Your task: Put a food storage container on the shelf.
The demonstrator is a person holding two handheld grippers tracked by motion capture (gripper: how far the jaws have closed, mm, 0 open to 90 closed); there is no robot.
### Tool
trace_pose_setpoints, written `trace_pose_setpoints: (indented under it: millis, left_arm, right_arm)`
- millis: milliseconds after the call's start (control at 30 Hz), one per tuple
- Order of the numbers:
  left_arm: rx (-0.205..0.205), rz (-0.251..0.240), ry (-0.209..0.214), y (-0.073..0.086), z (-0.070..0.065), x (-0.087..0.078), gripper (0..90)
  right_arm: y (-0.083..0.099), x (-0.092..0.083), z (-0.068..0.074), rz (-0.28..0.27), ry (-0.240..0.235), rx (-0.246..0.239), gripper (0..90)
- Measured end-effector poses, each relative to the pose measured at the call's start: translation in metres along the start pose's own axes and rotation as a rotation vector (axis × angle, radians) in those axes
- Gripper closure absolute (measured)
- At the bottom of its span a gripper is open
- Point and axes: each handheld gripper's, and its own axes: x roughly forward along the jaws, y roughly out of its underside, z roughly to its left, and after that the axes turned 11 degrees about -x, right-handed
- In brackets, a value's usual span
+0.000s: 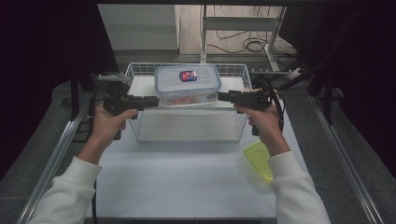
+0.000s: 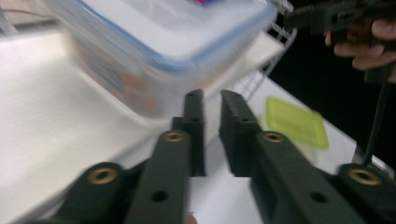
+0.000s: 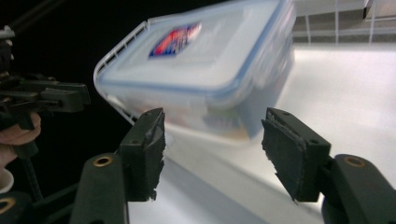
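White tabletop (image 1: pixel 187 172) runs forward from the person's sleeves, with dark drapes on both sides; nearest on it, at the right, lies a yellow-green lid (image 1: pixel 259 159), flat and apart from everything else. Beyond it stands a wire basket (image 1: pixel 140 133) with a white floor, and in its far half sits a clear plastic container (image 1: pixel 187 84) with a blue-edged snap lid and a small label, something orange-red showing dimly through its wall. The left gripper (image 1: pixel 155 101) points at the container's left side with its jaws nearly together and nothing between them. The right gripper (image 1: pixel 220 96) faces the container's right side with its jaws spread wide, pads clear of the wall. The box looks rigid and smooth, probably slippery, and moderately light with its contents likely to shift if tipped. Good holds seem to be the short end walls just under the lid rim, or the lid's latch flaps, squeezed from both sides and kept level.
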Motion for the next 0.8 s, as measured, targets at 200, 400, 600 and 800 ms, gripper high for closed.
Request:
trace_pose_setpoints:
  millis: [200,400,600,800]
  left_arm:
    - [0.010,0.062,-0.008,0.007,0.001,0.023,88.3]
    - [-0.013,0.067,-0.039,0.007,0.007,0.038,90.0]
    - [-0.035,0.068,-0.047,0.005,0.010,0.044,90.0]
    - [-0.046,0.061,-0.069,0.001,0.011,0.046,90.0]
  right_arm:
    - [0.019,-0.004,0.005,0.006,-0.010,-0.025,33.2]
    - [0.055,-0.016,0.014,-0.005,-0.011,-0.037,31.7]
    - [0.085,-0.030,0.021,-0.021,-0.037,-0.031,31.2]
    - [0.127,-0.033,0.030,0.032,-0.016,-0.079,31.1]
